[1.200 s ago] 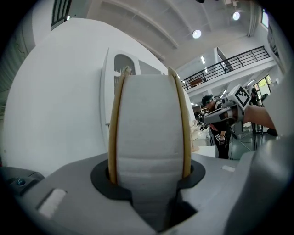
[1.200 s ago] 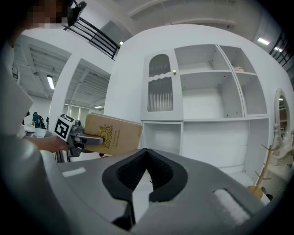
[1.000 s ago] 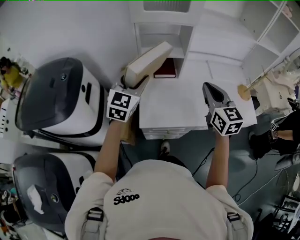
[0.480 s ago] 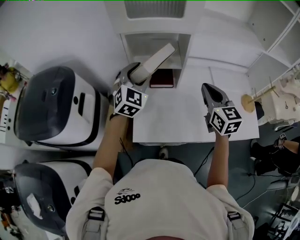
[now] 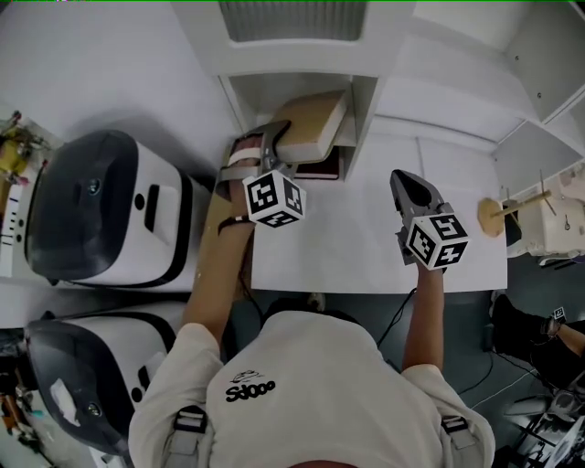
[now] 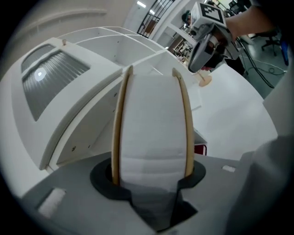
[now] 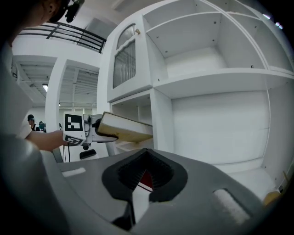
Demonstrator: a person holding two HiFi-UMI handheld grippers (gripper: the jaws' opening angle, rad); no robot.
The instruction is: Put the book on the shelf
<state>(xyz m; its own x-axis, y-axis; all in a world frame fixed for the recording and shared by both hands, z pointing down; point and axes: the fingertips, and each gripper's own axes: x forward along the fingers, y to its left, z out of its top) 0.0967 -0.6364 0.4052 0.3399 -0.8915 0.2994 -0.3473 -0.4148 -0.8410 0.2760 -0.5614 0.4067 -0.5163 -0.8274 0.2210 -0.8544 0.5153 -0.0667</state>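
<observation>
Caught at the white shelf unit (image 5: 370, 91): clamped in the left gripper (image 5: 267, 151), jaws set partway apart and pressing on both tan covers, the book (image 5: 311, 123), pale page edge facing back toward the gripper, far end at the mouth of the unit's low open compartment. Held clear of the table (image 5: 366, 247), slightly tilted, below the unit's louvred door (image 5: 311, 18). Lying flat at the foot of the shelf unit, directly beneath the held volume, a dark red book (image 5: 317, 170). Hovering in front of the shelf unit and to the right of that compartment, well apart from both books, the right gripper (image 5: 407, 183), jaws drawn together with nothing between them. Parked to the left of the shelf unit, two white machines (image 5: 101, 206) with dark lids. Standing off to the right of the shelf unit, near the table's edge, a small wooden stand (image 5: 498, 215).
</observation>
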